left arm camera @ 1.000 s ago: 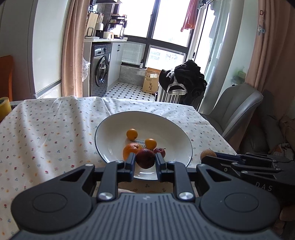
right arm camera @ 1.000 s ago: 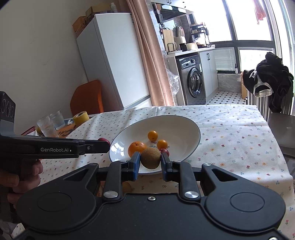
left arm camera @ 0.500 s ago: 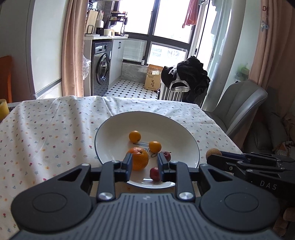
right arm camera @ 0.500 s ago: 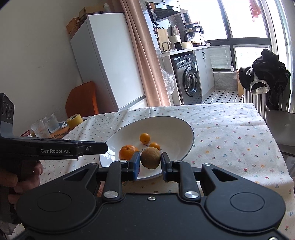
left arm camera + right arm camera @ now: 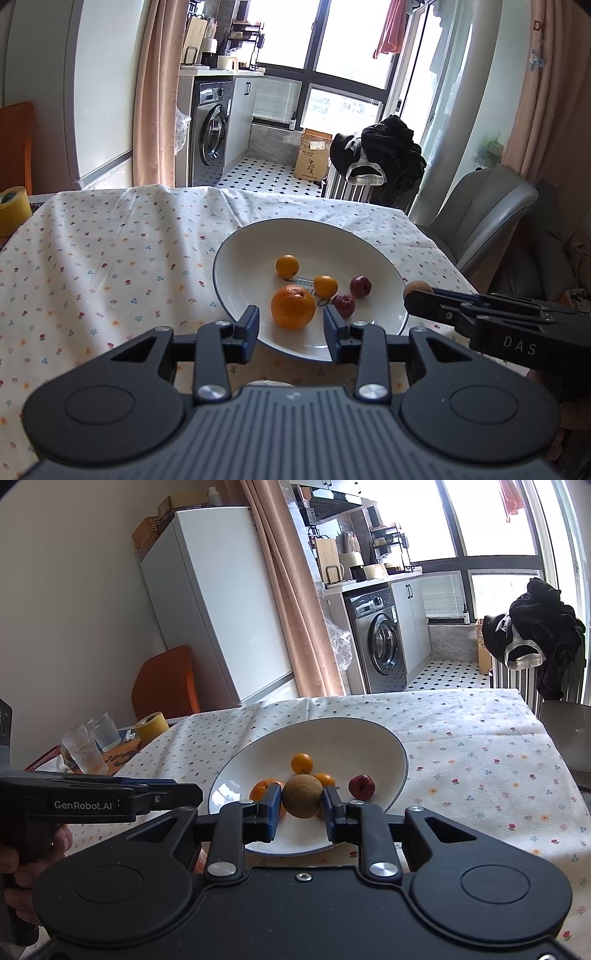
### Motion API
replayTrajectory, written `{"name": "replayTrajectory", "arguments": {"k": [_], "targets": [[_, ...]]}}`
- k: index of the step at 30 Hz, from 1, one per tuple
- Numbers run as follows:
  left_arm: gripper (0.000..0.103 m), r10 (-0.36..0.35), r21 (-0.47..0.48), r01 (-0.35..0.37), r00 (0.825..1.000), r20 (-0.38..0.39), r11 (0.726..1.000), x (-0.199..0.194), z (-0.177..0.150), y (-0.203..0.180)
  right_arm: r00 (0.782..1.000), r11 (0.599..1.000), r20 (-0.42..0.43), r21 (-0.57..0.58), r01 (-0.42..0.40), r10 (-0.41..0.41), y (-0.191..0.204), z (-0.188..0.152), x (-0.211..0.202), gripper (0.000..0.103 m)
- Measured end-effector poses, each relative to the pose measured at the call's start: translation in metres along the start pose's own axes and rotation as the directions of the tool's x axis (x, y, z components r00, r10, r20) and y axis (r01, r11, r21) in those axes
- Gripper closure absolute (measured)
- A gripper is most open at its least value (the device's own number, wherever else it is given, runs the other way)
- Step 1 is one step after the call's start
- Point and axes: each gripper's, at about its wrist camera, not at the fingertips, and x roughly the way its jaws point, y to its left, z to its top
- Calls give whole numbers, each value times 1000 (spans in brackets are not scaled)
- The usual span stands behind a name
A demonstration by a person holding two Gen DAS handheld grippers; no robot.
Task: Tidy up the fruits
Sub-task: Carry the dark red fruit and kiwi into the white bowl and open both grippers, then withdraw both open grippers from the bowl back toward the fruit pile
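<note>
A white plate (image 5: 247, 258) with a dark rim sits on the flowered tablecloth. It holds a large orange (image 5: 293, 307), two small oranges (image 5: 287, 266) and two dark red fruits (image 5: 360, 286). My left gripper (image 5: 291, 325) hangs open at the plate's near rim with nothing between its fingers. My right gripper (image 5: 302, 799) is shut on a brown kiwi (image 5: 302, 795) above the plate's (image 5: 354, 744) near edge. In the left wrist view it reaches in from the right, the kiwi (image 5: 416, 287) at its tip. The left gripper (image 5: 190, 798) shows at the left of the right wrist view.
A yellow tape roll (image 5: 151, 725) and two glasses (image 5: 81, 747) stand at the table's left end beside an orange chair (image 5: 166, 686). A grey chair (image 5: 487, 210) is past the table's right edge. A person's hand (image 5: 22, 856) holds the left gripper.
The left gripper let go of a dark red fruit, which now lies in the plate, then opened wide and drew back. The right gripper carried the kiwi closer over the plate.
</note>
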Motion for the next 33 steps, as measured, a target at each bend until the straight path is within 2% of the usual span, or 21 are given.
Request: {"name": "replayTrajectory", "arguments": {"k": [2,4,6,7,12,15,22,29,33], "targets": [[54,7,-3,-7,1000,-2,1000,-2,0,0,1000,1000,11,-3,-8,8,2,1,3,70],[32,24,-8,-23,1000,16,1000,-6,-1,0,1000,1000,7,1,5,-5,4,0,6,69],[21,31,-8,-30,999,39,1000,-11,-3,0,1000,1000,0,10,6,-6,5,-1,6,68],[19,32,-7,-32,999,40,999,-13,-3,1,1000,1000,-5,13,6,-6,5,-2,5,68],[18,36,-31,-36,999,19,999,-15,-10,9,1000,1000,-16,3,20,-20,9,-8,-1,62],[18,34,-53,-34,999,13,998,-17,-15,15,999,999,-17,6,33,-33,10,-9,-5,53],[16,34,-74,-33,999,17,997,-28,-22,21,999,999,-14,7,52,-52,15,-15,-16,42],[12,18,-69,-16,1000,21,998,-38,-37,17,998,997,5,23,68,-69,16,-22,-30,16],[12,21,-74,-20,1000,17,997,-43,-44,15,997,996,9,40,73,-74,13,-25,-38,10]]}}
